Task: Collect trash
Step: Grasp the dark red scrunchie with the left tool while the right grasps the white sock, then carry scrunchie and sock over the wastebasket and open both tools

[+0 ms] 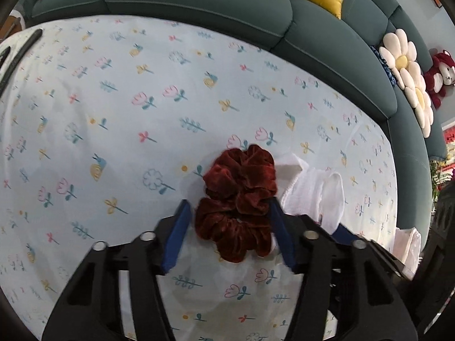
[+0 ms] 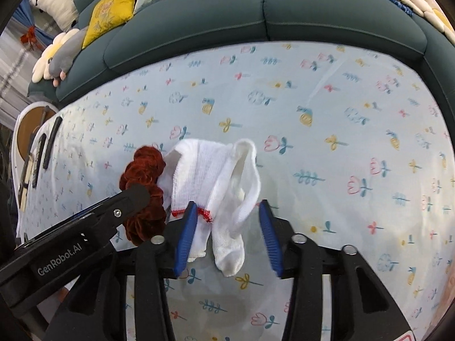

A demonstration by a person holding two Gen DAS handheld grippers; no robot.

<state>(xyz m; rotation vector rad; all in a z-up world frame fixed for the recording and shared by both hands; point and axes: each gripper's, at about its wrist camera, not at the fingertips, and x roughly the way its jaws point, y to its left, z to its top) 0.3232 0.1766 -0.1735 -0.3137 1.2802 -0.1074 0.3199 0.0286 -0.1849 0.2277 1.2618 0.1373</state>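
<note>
A table spread with a pale blue flowered cloth [image 1: 113, 147] fills both views, and a dark teal sofa [image 1: 199, 2] runs along its far edge. Near the middle of the cloth lie two soft things side by side and touching: a dark red velvet scrunchie [image 1: 239, 201] on the left and a crumpled white sock [image 2: 216, 182] with a red-stitched cuff on the right.

The left gripper [image 1: 230, 221] points steeply down at the scrunchie. Its blue-padded fingers [image 1: 176, 236] stand partly open on either side of the scrunchie; the right pad sits against the velvet, the left pad shows a thin strip of cloth between itself and the fabric, so the scrunchie is framed but not clearly pinched. It rests on the table.

The right gripper [image 2: 229, 227] also points steeply down, over the sock. Its fingers are partly open; the left pad overlaps the red-stitched cuff and the right pad stands clear of the sock's near fold with cloth visible between. The sock lies between the jaws without being squeezed, its toe end hanging toward the near side. In the right wrist view the black body of the left gripper crosses the lower left, its tip over the scrunchie.

On the far left edge of the table lie several thin black sticks [image 2: 51, 145]. Yellow cushions [image 2: 111, 8], flower-shaped pillows [image 1: 409, 76] and a dark red plush bear [image 1: 440, 76] sit on the sofa
</note>
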